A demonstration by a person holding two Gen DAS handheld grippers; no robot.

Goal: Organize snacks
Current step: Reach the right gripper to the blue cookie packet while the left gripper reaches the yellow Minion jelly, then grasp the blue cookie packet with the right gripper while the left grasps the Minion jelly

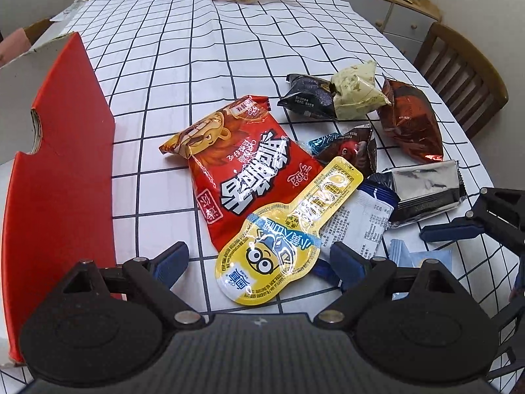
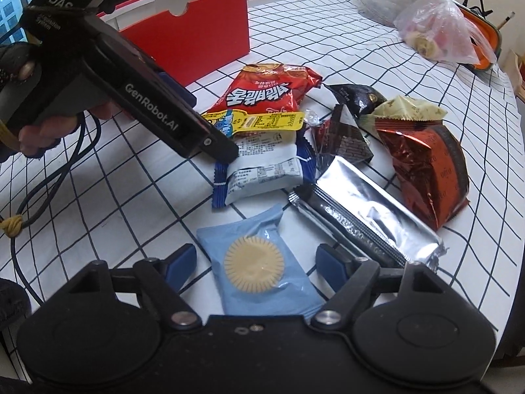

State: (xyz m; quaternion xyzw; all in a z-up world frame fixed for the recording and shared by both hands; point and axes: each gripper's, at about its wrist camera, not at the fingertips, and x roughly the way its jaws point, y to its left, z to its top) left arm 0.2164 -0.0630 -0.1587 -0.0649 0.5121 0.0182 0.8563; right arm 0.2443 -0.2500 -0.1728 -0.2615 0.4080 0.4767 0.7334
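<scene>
Both sets of fingers are spread wide, holding nothing. Left gripper point(image 1: 259, 262) straddles the yellow minion pouch point(image 1: 282, 233), which lies on top of the big red chip bag point(image 1: 242, 167). Right gripper point(image 2: 256, 266) straddles the light blue cookie packet point(image 2: 256, 262), flat on the counter point(image 2: 328, 32). Past them the pile sits loose: blue-white wrapper point(image 2: 262, 167), silver bar point(image 2: 364, 210), dark red foil bag point(image 2: 423, 167), pale green packet point(image 2: 410, 108), black packet point(image 2: 357, 95), all bunched and overlapping. Red box point(image 1: 62, 164) stands on the left, well apart from the pile; inside not visible. Judgement: task barely begun, every visible snack still to be sorted, likely into the box.
</scene>
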